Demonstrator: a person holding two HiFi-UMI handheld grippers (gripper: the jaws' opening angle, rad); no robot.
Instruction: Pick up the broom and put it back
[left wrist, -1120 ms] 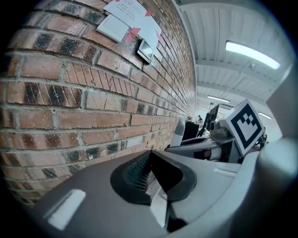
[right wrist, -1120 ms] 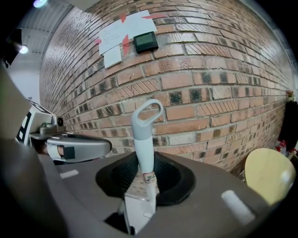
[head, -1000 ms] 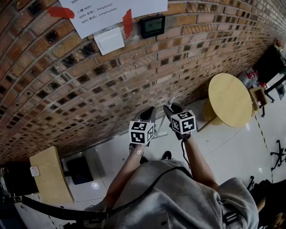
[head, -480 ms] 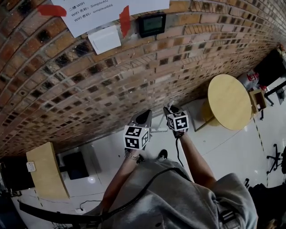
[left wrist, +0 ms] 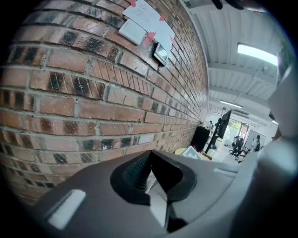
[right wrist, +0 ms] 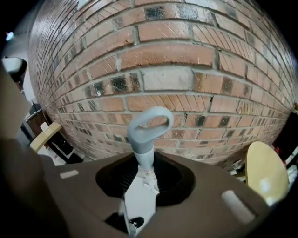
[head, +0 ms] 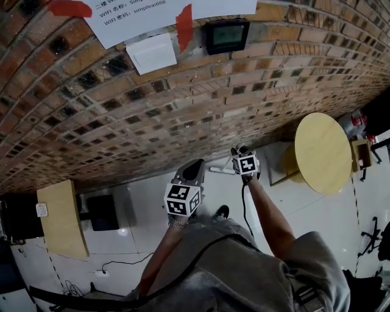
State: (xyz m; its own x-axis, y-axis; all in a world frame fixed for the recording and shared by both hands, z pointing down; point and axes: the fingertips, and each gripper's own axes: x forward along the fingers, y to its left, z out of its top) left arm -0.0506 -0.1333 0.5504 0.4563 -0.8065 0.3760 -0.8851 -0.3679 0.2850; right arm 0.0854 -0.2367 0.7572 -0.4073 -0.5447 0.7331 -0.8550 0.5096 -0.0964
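Note:
The broom shows as a pale grey-blue handle with a loop end (right wrist: 150,124), sticking up out of my right gripper (right wrist: 146,174) toward the brick wall. That gripper is shut on the handle. In the head view the right gripper (head: 236,152) is low near the foot of the wall, and a pale length of the broom handle (head: 220,170) runs left from it. The broom's head is hidden. My left gripper (head: 195,166) hangs a little left of the right one, beside the handle. Its jaws (left wrist: 148,174) stand together with nothing between them.
A brick wall (head: 183,103) fills the view ahead, with taped papers (head: 140,9), a white plate (head: 152,53) and a small black display (head: 226,35). A round wooden table (head: 323,152) stands at the right. A wooden board (head: 61,219) and a black box (head: 102,212) sit left.
My right gripper has sunk toward the floor by the wall with the broom handle still in it. The left gripper has shifted only slightly downward.

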